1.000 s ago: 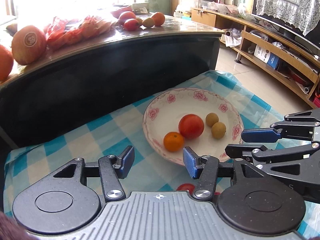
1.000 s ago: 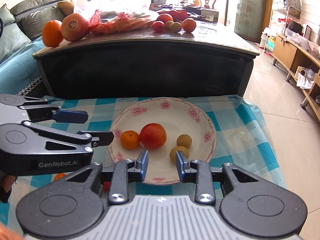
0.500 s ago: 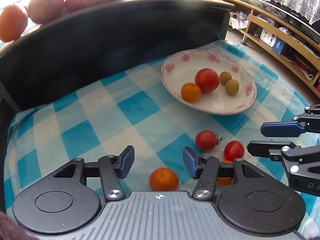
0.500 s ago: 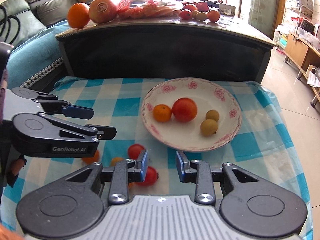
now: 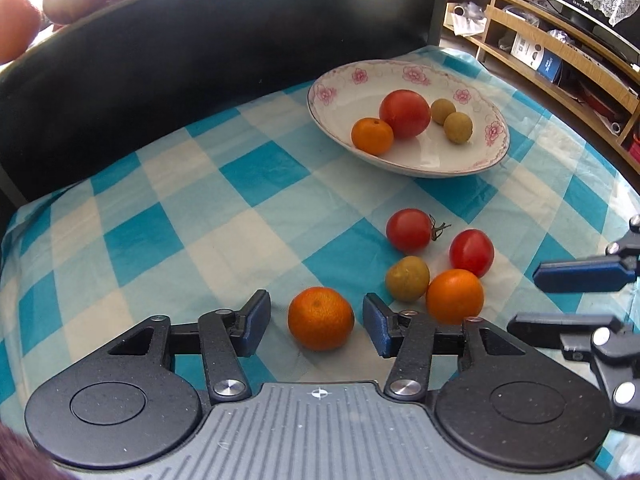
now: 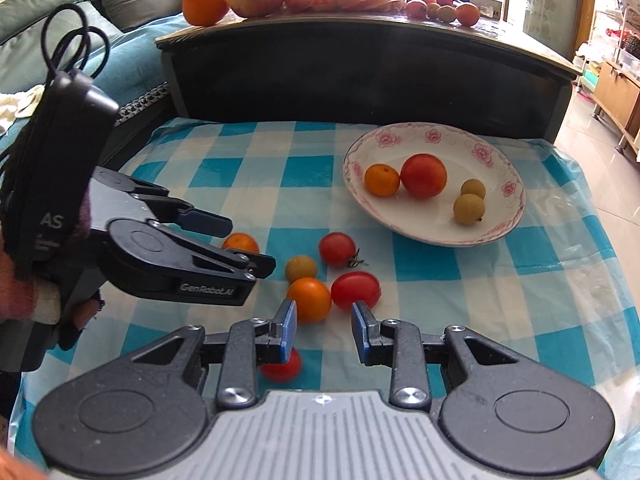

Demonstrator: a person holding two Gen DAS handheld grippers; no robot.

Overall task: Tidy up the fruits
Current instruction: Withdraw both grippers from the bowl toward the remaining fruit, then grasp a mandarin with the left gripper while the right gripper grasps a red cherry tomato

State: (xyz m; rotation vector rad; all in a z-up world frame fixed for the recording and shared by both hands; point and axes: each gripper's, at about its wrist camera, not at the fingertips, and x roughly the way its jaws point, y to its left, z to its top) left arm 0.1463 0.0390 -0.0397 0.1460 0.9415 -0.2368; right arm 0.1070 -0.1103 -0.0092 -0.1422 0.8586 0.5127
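Mandarin [image 5: 321, 318] stem-end up, between closing left hand-held gripper [image 5: 316, 320].

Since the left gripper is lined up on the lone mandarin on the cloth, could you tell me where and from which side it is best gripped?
Grip the mandarin across its widest middle, coming down from above and the near side. It sits alone on the checked cloth, clear of the fruit cluster, already between the left gripper's closing jaws, pads not yet touching. It is round, so a grip above or below the middle would likely slip.
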